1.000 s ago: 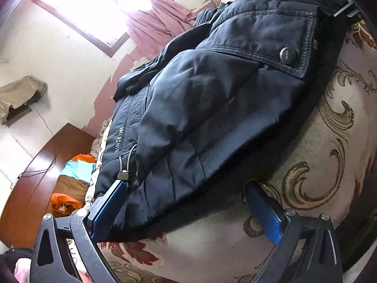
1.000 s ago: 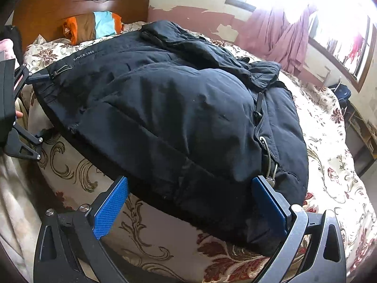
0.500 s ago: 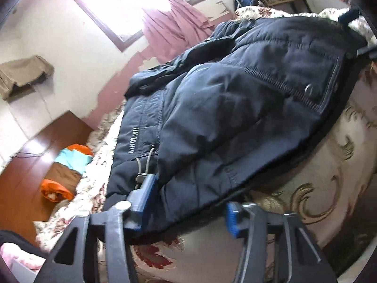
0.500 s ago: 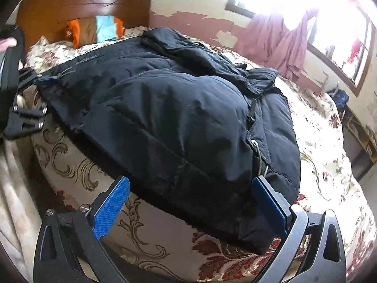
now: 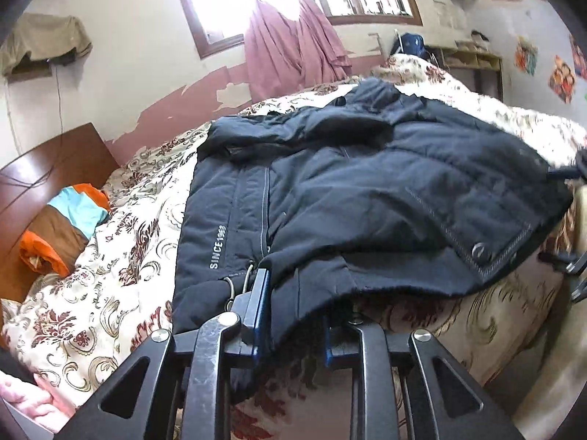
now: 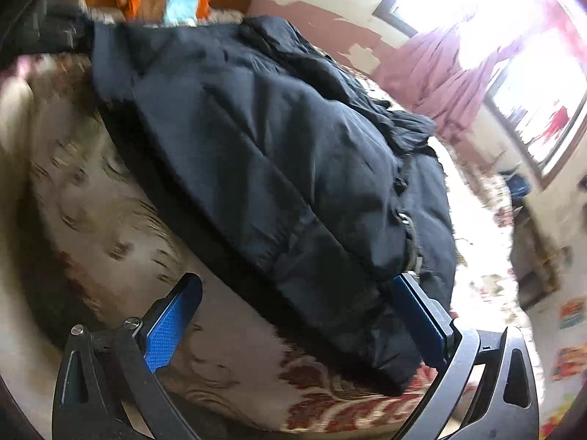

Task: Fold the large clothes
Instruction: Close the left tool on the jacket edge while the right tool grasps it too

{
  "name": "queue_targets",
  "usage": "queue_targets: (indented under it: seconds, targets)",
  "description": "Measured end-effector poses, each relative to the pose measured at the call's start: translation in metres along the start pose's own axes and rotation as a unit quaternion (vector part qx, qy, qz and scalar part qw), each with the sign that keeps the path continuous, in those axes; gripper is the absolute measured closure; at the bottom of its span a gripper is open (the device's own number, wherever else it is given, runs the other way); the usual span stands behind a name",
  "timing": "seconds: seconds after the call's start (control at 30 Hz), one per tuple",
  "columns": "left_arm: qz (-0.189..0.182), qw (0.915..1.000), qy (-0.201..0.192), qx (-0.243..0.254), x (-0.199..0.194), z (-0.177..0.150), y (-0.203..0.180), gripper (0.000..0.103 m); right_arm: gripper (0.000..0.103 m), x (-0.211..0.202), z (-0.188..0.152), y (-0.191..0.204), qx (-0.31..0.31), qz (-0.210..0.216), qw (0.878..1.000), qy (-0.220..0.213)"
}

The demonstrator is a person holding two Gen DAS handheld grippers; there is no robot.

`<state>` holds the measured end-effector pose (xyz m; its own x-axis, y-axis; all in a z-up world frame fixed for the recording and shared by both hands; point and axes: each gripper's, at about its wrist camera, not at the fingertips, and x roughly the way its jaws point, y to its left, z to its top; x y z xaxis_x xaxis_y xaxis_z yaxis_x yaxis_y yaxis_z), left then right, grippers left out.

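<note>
Across the near edge of the bed [image 5: 121, 267], over its floral cover, a large dark navy jacket [image 5: 367, 198] lies spread out, with the white lettering "SINCE" printed down a front panel. Its hem runs along that near edge, and part of it hangs over the side. A bunched, darker mass of the jacket, hood or sleeve I cannot tell, sits toward the far side of the bed.

At one near corner of the jacket, the left gripper [image 5: 290, 315] has a fold of the hem between its blue pads; its jaws are closing and already pinch the fabric, which rises from the bed at that spot. A metal ring and cord end hang just beside the upper pad.

At the other end of the hem, seen blurred from the right wrist, the right gripper [image 6: 293, 326] has its jaws wide apart. The jacket's corner [image 6: 367, 330] lies between them, near the right-hand pad, but the pads do not press it.

An orange, brown and pale blue pillow [image 5: 66, 231] lies against the wooden headboard [image 5: 47, 157]. Pink curtains [image 5: 293, 36] hang at the bright window [image 5: 227, 0] beyond the bed.
</note>
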<state>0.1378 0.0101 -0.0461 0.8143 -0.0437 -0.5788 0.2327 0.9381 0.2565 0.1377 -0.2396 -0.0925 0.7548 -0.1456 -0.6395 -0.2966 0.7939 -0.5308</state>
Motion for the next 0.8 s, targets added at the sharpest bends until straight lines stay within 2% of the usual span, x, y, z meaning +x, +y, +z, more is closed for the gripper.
queue_targets:
  seconds: [0.1, 0.13, 0.2, 0.23, 0.37, 0.47, 0.63, 0.73, 0.8]
  targets:
    - [-0.001, 0.9999, -0.008, -0.006, -0.002, 0.008, 0.004, 0.083, 0.003, 0.004, 0.001, 0.000, -0.008, -0.071, 0.997, 0.000]
    - [-0.001, 0.9999, -0.010, -0.005, -0.003, 0.009, 0.004, 0.083, 0.004, 0.001, 0.001, -0.003, -0.001, -0.080, 0.997, -0.010]
    - [0.005, 0.9999, -0.012, -0.001, -0.003, 0.011, 0.005, 0.083, 0.014, -0.009, 0.002, -0.013, 0.025, -0.068, 0.996, -0.048]
    - [0.007, 0.9999, -0.012, 0.001, -0.003, 0.012, 0.005, 0.083, 0.025, -0.013, 0.003, -0.018, 0.036, -0.060, 0.996, -0.061]
    - [0.009, 0.9999, -0.008, -0.001, -0.002, 0.011, 0.005, 0.083, 0.052, -0.023, 0.002, -0.024, 0.044, -0.036, 0.994, -0.098]
    - [0.010, 0.9999, -0.007, -0.005, -0.002, 0.011, 0.006, 0.083, 0.063, -0.030, -0.002, -0.019, 0.032, -0.043, 0.992, -0.117]
    - [0.015, 0.9998, -0.008, -0.006, -0.004, 0.012, 0.005, 0.083, 0.074, -0.040, -0.001, -0.018, 0.043, -0.050, 0.987, -0.148]
    - [0.019, 0.9998, -0.002, -0.007, -0.002, 0.011, 0.005, 0.083, 0.079, -0.041, 0.002, -0.019, 0.054, -0.039, 0.986, -0.152]
    - [0.016, 0.9998, 0.007, -0.006, 0.001, 0.009, 0.004, 0.083, 0.081, -0.041, 0.002, -0.022, 0.071, -0.012, 0.986, -0.147]
